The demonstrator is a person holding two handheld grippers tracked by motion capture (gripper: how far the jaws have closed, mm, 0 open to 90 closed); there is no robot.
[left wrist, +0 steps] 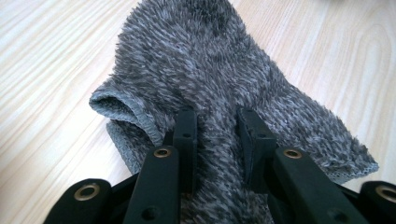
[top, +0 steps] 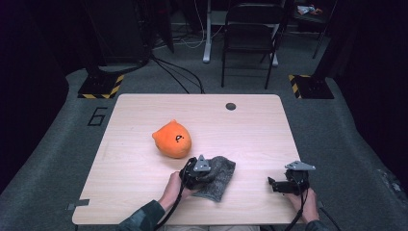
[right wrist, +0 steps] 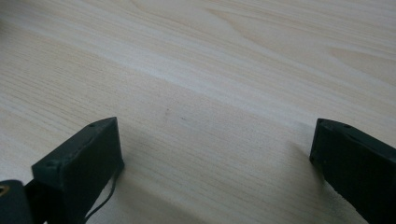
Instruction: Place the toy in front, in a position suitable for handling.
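Over on the left half of the pale wooden table (top: 144, 187) sits a round orange plush toy with a small stitched face (top: 172, 138), untouched and a little way behind the work. Just in front of it, near the table's front edge, lies the fuzzy grey knitted sock (top: 219, 179), crumpled with its ribbed cuff folded over. The left gripper (left wrist: 217, 128) has its black jaws drawn in on a raised ridge of that sock, pinching the pile between them.

To do this well, I'd say the pinch should catch the full thickness of the fabric and not just the loose fluff, and the lift or drag should be slow so the soft knit doesn't slide out.

Further right, the right gripper (top: 272, 184) rests low over bare wood, well apart from the sock, its jaws spread wide with nothing between them.

How deep the fabric sits between the left jaws is hard to judge, since the fuzz hides the pads. The sock's underside and toe end are tucked out of sight.
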